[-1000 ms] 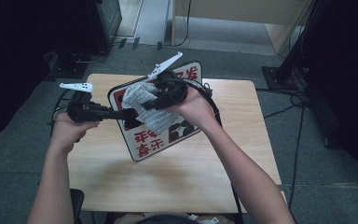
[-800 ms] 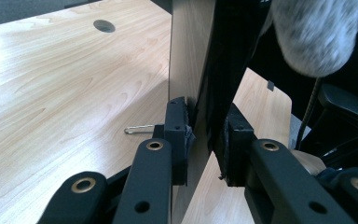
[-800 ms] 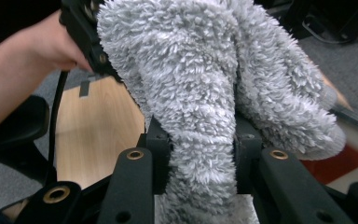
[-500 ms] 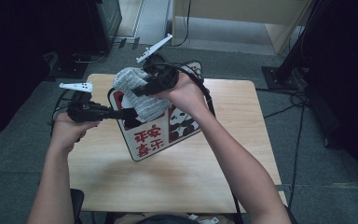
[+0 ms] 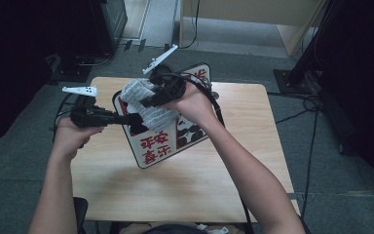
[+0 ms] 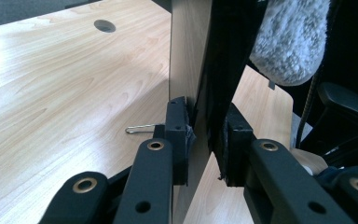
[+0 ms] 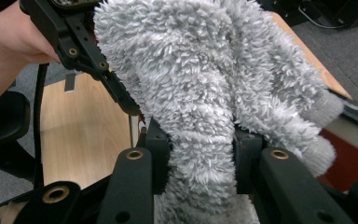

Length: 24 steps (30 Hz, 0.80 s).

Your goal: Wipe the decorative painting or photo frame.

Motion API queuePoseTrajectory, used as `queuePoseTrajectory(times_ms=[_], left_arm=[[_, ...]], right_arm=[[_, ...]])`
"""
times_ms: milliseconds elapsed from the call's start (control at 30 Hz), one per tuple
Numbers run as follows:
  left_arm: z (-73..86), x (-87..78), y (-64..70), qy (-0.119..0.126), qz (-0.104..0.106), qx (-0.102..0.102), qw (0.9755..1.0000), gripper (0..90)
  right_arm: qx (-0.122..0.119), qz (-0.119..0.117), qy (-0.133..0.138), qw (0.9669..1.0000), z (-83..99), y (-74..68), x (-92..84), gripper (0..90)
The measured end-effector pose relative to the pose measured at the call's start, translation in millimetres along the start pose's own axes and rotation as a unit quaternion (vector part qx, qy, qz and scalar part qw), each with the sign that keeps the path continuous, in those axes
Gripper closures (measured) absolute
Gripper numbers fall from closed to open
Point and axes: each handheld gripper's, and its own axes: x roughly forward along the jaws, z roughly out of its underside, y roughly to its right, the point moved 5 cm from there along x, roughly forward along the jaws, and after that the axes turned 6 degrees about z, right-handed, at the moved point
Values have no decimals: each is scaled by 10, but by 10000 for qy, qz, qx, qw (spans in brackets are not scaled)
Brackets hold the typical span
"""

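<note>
Left gripper (image 5: 135,118) pinches the bag (image 5: 170,141) rim at centre frame to hold it propped open off the table (image 5: 185,195), while right gripper (image 5: 145,103) clamps the fluffy grey cloth (image 5: 148,105) just above, likely to stuff it in.

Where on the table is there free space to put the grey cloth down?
The near half of the table is bare wood, bordered by the printed board behind and the two forearms at the sides. The right side, beyond the right forearm, is also free. The far left is crowded: board, left gripper, right gripper with the fluffy grey cloth.
</note>
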Motion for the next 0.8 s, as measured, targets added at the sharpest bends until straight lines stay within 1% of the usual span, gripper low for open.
queuePoseTrajectory(times_ms=[133, 200, 233, 333, 667, 800], left_arm=[[0, -1, 0, -7, 10, 6, 10000, 771], [0, 0, -1, 2, 10, 12, 10000, 770], [0, 1, -1, 4, 10, 10, 10000, 771], [-1, 1, 0, 5, 4, 4, 10000, 770], [-1, 1, 0, -4, 9, -6, 10000, 770], [-1, 1, 1, -7, 10, -27, 10000, 769]], right_arm=[[-1, -9, -7, 10000, 51, -11, 35, 679], [2, -8, -44, 10000, 83, -26, 61, 679], [-36, -10, -55, 10000, 98, -29, 74, 679], [-17, -36, -105, 9999, 139, -39, 107, 679], [11, -136, -120, 9998, 269, -45, 195, 679], [17, -123, -125, 9998, 309, -55, 220, 680]])
